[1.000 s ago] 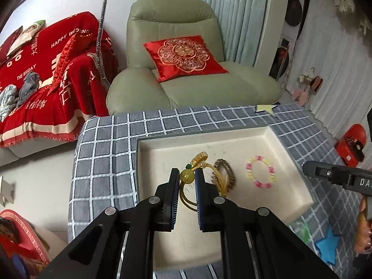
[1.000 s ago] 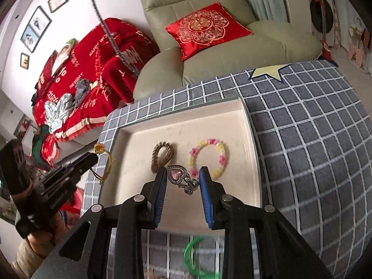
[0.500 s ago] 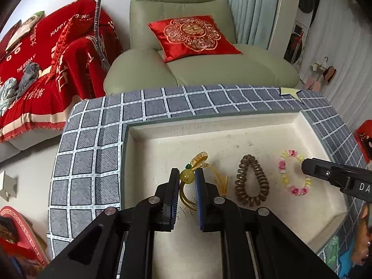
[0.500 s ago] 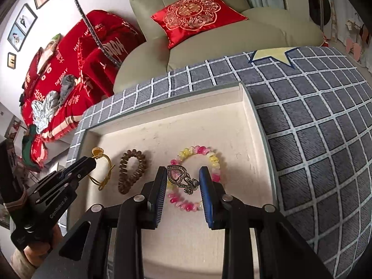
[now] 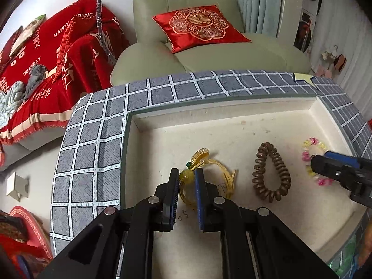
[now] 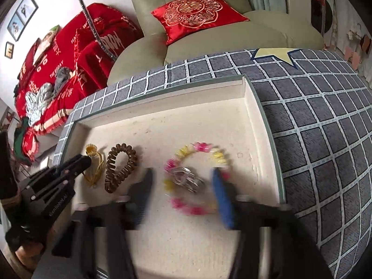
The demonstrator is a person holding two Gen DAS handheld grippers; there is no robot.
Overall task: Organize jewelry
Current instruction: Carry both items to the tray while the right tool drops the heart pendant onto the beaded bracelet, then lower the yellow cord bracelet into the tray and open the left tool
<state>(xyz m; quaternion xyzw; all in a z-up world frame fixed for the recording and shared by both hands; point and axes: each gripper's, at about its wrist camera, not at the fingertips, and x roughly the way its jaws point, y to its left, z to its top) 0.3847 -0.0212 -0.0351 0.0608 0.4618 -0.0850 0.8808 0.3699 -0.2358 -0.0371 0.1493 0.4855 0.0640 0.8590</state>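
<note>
Soft even daylight — fisheye-bent edges, right-wrist foreground motion-blurred

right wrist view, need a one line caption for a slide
Right claw, just opened, leaves a silver heart charm inside the pink-and-yellow bead bracelet in the cream tray.

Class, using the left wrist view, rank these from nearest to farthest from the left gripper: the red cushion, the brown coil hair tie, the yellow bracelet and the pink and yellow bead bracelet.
1. Yellow bracelet: its bead is between the left gripper's fingers.
2. Brown coil hair tie: just right, in the tray.
3. Pink and yellow bead bracelet: farther right, under the right gripper.
4. Red cushion: on the armchair behind.
</note>
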